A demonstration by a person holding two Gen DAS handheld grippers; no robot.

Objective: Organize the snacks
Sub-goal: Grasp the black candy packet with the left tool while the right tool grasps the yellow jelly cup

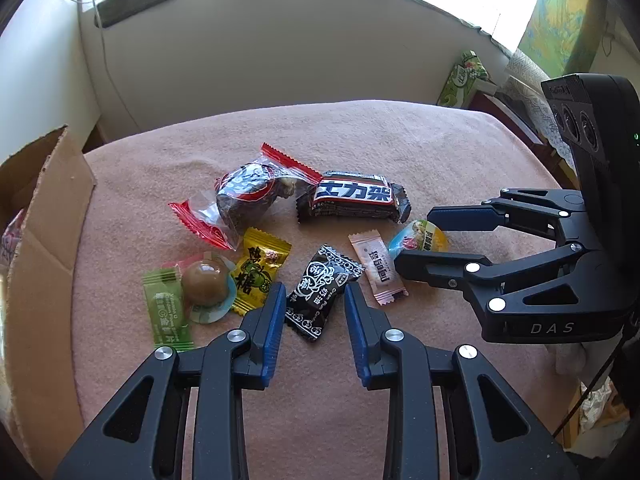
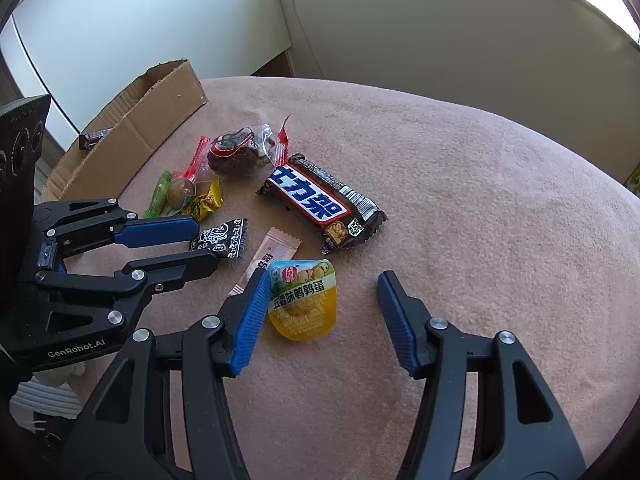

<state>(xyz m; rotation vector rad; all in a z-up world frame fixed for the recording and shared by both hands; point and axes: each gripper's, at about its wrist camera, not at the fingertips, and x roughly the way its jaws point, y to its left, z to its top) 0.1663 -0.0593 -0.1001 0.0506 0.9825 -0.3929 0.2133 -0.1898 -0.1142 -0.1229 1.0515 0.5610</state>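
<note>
Left wrist view: left gripper (image 1: 314, 300) stands narrow over the black candy (image 1: 320, 296), holding nothing. Right wrist view: right gripper (image 2: 324, 300) stands wider, empty; its left pad is beside the yellow egg pack (image 2: 304, 304) on the pink cloth (image 2: 480, 200).

Eight wrapped snacks are lying loose on the pink blanket (image 1: 400, 140). One black candy (image 1: 320, 296) is sitting between the left fingers. One yellow egg pack (image 2: 302, 300) is lying between the right fingers. Beyond the fingertips are lying one chocolate bar (image 1: 352, 200), one red-edged clear bag (image 1: 244, 196), one yellow candy (image 1: 256, 272), one green sachet (image 1: 168, 312), one jelly cup (image 1: 206, 284) and one pale pink sachet (image 1: 376, 268). One cardboard box (image 2: 136, 128) is standing farther off.
</note>
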